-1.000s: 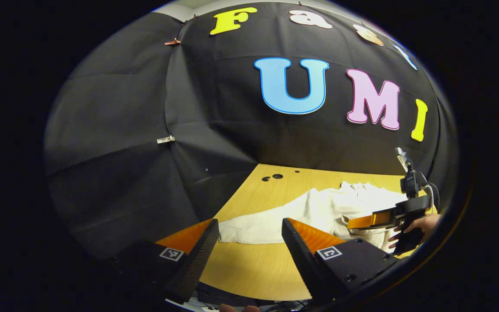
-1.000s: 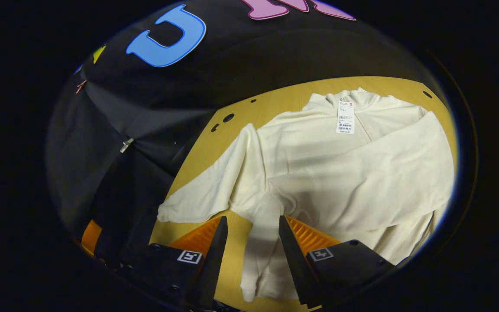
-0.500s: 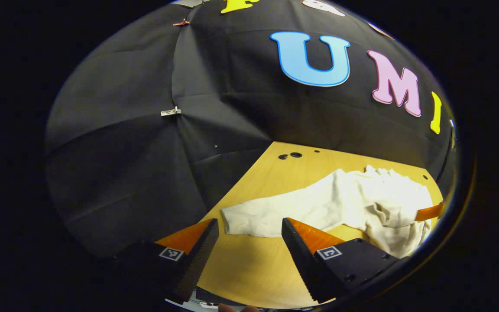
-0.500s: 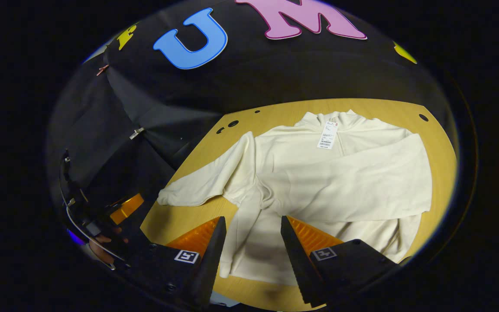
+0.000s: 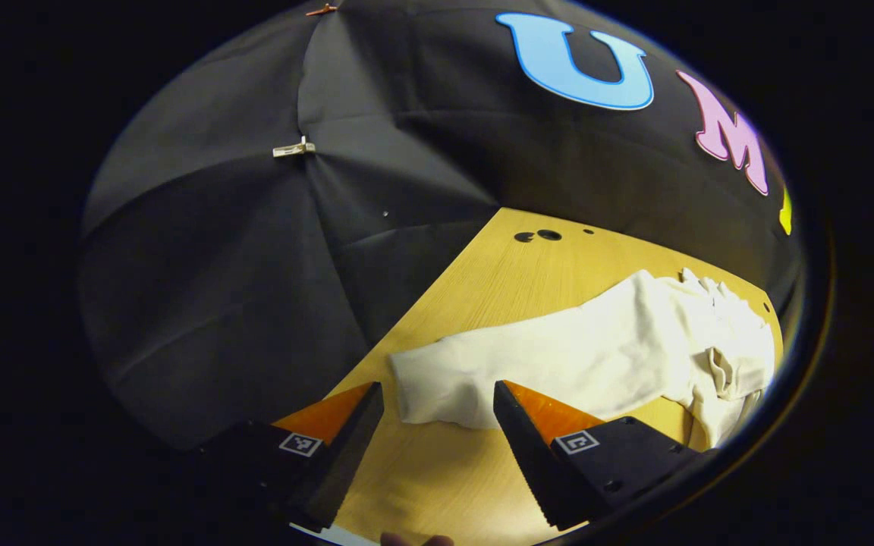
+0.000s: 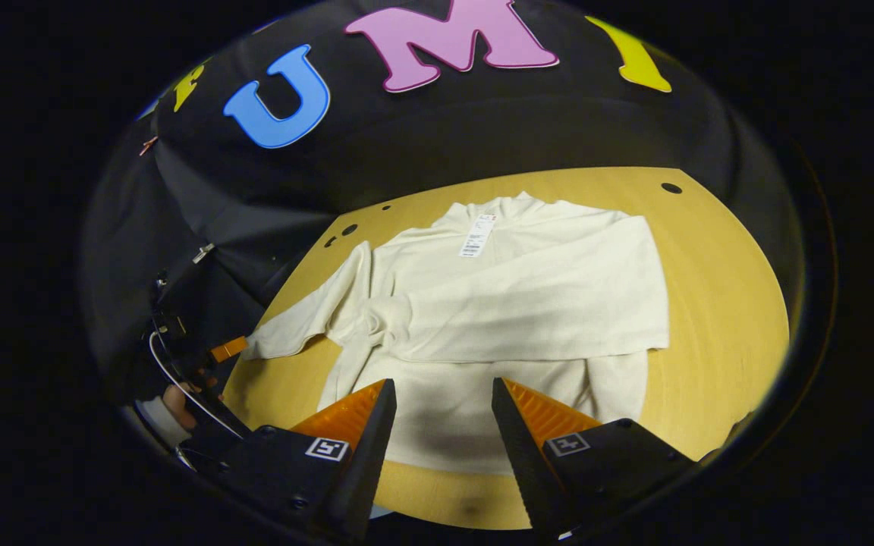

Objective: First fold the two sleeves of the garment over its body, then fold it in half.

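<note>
Folding the second sleeve is the step in hand, judged from how the garment (image 6: 498, 303) lies: it sits flat on the wooden surface (image 6: 710, 303), collar toward the booth wall, with one sleeve (image 6: 528, 322) already laid across its body and the other sleeve (image 5: 528, 364) stretched out sideways, away from the body.

The left gripper (image 5: 437, 409) hovers just short of that outstretched sleeve's cuff, fingers apart and holding nothing, the cuff's end showing in the gap between them. The right gripper (image 6: 437, 413) hangs above the garment's hem, fingers likewise apart and empty.

To do it well, the left fingers should come down on the cuff itself, one below and one above, taking both layers of cloth rather than just the top one. Once clamped, lift only enough to clear the surface, then carry the cuff across toward the folded sleeve, letting the crease form at the shoulder seam. A bunch of cloth sits near the armpit beside the body; drawing the sleeve lightly outward first would probably flatten it. Lay the cuff down before releasing.
</note>
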The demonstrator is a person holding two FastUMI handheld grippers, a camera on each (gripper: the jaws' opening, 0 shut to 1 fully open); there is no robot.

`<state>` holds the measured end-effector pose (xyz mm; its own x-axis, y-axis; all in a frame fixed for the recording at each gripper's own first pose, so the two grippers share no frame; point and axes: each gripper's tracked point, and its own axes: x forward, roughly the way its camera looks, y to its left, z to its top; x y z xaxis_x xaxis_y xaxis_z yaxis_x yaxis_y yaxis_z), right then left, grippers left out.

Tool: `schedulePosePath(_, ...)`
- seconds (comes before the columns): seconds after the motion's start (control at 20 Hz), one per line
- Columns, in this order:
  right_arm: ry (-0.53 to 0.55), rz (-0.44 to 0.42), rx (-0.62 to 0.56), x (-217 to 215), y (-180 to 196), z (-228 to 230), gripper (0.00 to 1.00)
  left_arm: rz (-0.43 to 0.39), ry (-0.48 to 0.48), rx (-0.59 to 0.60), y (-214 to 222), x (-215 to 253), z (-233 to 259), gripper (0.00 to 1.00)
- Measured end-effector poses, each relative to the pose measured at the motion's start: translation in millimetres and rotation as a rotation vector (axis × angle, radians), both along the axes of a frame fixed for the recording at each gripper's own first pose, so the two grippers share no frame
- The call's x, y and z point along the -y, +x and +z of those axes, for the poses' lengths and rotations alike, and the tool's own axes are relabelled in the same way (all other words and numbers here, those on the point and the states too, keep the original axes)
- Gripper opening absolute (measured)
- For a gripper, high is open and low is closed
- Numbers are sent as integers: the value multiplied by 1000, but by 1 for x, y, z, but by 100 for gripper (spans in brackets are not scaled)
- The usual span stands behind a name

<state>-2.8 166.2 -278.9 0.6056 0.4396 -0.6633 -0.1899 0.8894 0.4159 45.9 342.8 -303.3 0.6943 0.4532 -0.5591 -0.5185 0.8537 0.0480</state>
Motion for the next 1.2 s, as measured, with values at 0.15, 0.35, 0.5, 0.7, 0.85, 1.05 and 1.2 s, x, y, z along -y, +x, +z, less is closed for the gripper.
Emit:
schedulePosePath(0.15,-9,-21,-3,22,-7,-1,79,15,16,-45,7,-13,-12,96)
schedulePosePath(0.35,5,-72,-13,41,-10,1,79,19,-40,-114,12,-12,-38,95)
schedulePosePath(0.5,12,-79,-10,47,-12,2,79,32,-106,-122,16,-14,-51,94)
schedulePosePath(0.7,35,-87,-17,53,-19,2,79,-42,-91,-160,23,-6,-47,82)
schedulePosePath(0.85,33,-84,-28,59,-25,-2,79,-84,-75,-179,36,3,-49,28)
schedulePosePath(1.05,7,-60,-45,71,-31,-11,79,-101,-43,-218,37,7,-47,10)
schedulePosePath(1.2,7,-66,-62,83,-31,-16,79,-113,-25,-229,33,22,-41,8)
